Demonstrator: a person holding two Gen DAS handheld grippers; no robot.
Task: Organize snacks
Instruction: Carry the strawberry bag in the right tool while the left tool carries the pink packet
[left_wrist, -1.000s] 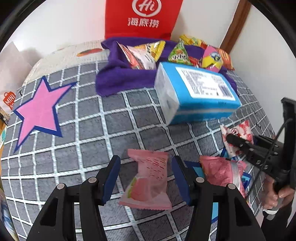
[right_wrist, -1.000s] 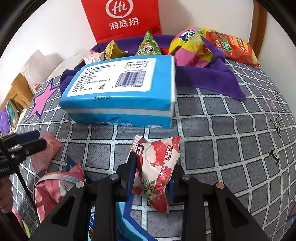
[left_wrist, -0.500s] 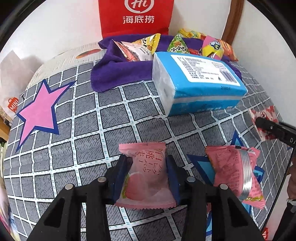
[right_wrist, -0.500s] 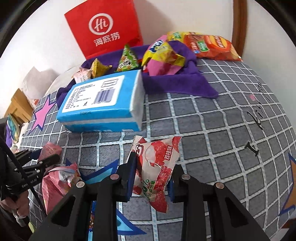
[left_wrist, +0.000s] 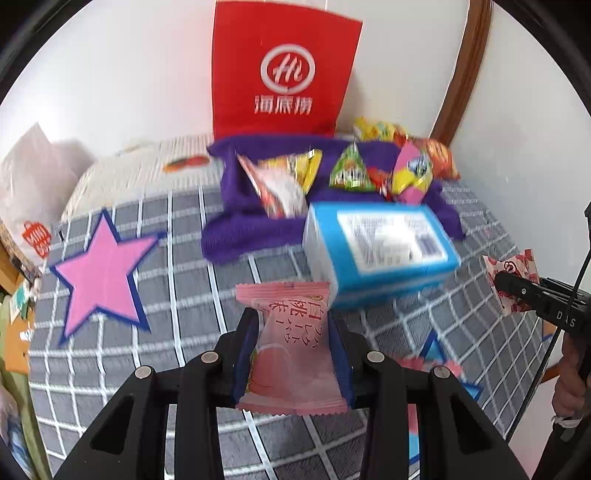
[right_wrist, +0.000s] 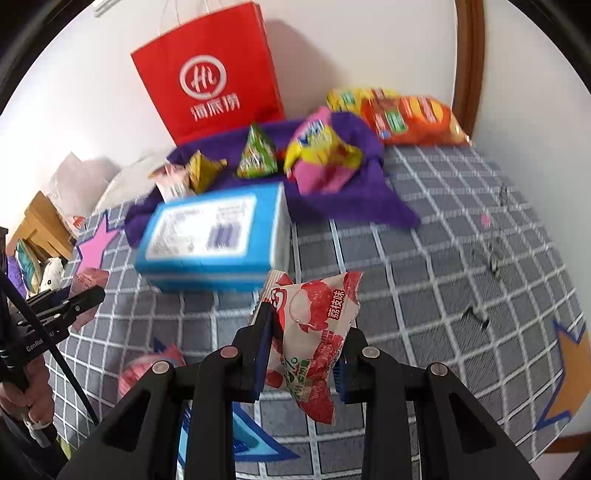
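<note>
My left gripper (left_wrist: 291, 354) is shut on a pink peach snack packet (left_wrist: 290, 354) and holds it above the checked bed cover (left_wrist: 177, 295). My right gripper (right_wrist: 303, 354) is shut on a red and white lychee snack packet (right_wrist: 314, 332), also lifted; that packet shows at the right edge of the left wrist view (left_wrist: 511, 273). Another pink packet (right_wrist: 147, 369) lies on the cover below. Several snack bags (right_wrist: 321, 147) lie on a purple cloth (right_wrist: 354, 206) at the back.
A blue tissue pack (left_wrist: 380, 251) lies in front of the purple cloth. A red paper bag (left_wrist: 284, 77) stands against the wall. Orange and yellow chip bags (right_wrist: 402, 118) lie at the back right. A white bag (left_wrist: 33, 199) and a wooden stool (right_wrist: 40, 225) are at the left.
Both grippers have risen with their packets, and the bed cover sits farther below. The left gripper closed on the pink packet during the last second.
</note>
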